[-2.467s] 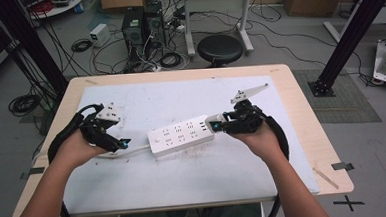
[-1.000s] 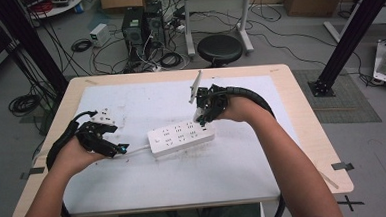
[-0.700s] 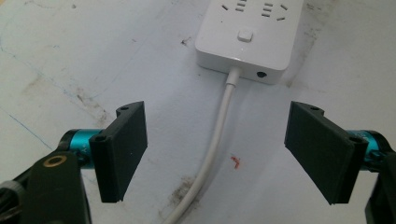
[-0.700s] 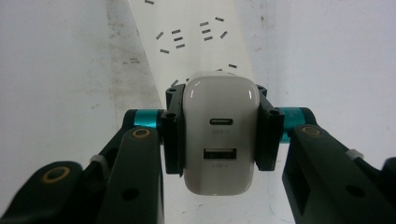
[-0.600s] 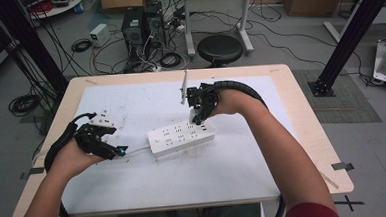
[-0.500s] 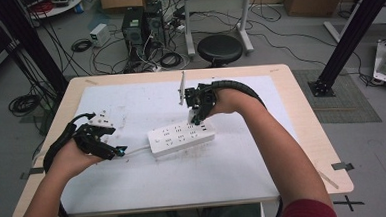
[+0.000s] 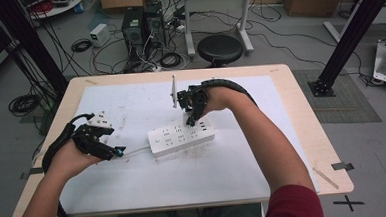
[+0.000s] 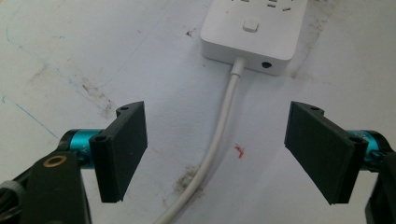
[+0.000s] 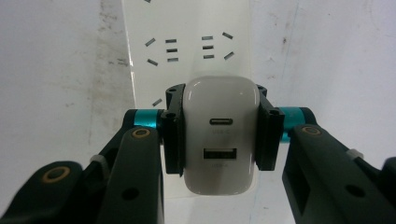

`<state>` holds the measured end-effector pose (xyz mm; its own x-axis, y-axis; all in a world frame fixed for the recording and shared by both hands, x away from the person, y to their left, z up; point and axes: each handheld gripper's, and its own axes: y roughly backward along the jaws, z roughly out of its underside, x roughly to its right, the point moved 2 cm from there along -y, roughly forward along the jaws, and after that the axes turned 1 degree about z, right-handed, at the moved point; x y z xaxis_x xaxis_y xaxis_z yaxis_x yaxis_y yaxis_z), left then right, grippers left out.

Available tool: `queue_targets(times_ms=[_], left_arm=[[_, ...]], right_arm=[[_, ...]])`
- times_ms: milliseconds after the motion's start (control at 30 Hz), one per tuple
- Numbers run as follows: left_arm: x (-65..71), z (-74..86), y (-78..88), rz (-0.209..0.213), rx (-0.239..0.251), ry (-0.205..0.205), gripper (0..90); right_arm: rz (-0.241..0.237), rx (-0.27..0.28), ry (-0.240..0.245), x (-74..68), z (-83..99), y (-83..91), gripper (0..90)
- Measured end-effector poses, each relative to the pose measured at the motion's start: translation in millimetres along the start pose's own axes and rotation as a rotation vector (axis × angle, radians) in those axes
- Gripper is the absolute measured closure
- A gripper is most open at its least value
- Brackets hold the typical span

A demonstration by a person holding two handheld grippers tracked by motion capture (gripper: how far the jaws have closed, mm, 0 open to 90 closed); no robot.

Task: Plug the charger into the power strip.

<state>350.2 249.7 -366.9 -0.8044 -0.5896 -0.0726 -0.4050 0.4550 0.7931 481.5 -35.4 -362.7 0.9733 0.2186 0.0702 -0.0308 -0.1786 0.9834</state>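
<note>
1. Left claw (image 7: 117, 151) wide, nothing gripped; the power strip's cord (image 8: 219, 135) runs between its jaws on the desk (image 7: 290, 98).
2. Power strip (image 7: 175, 138) mid-desk, on a white sheet (image 7: 135, 186).
3. Right claw (image 9: 219, 133) clamps a white charger (image 9: 220, 140), just above the strip's right end.
4. Behind the desk: stool (image 7: 220, 48), PC towers (image 7: 141, 23).

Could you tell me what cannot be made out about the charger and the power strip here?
- Charger prongs: right gripper view, hidden behind its own body.
- Whether it touches the power strip: high view, right gripper covers it.
- Cable far end: left gripper view, cut off by the bottom edge.
</note>
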Motion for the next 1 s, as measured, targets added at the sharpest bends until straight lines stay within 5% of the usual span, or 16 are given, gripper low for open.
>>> queue_targets(times_ms=[267, 500, 867, 1000], left_arm=[[-1.0, 2.1, -2.1, 0.003, -0.003, 0.002, 21.3], [-0.6, 1.5, -2.0, 0.004, 0.001, 0.002, 21.3], [-0.9, -1.6, -6.7, 0.010, 0.002, 0.001, 21.2], [-1.1, -2.6, -8.8, 0.009, -0.011, -0.012, 21.2]], right_arm=[[-0.008, -0.037, -0.009, 0.9, -0.6, -9.4, 63.5], [0.008, -0.059, 0.045, -1.5, 0.2, -18.0, 63.8], [0.034, -0.009, 0.050, -4.3, 4.3, -19.7, 64.0], [0.011, -0.024, 0.041, -1.5, 3.1, -20.1, 64.0]])
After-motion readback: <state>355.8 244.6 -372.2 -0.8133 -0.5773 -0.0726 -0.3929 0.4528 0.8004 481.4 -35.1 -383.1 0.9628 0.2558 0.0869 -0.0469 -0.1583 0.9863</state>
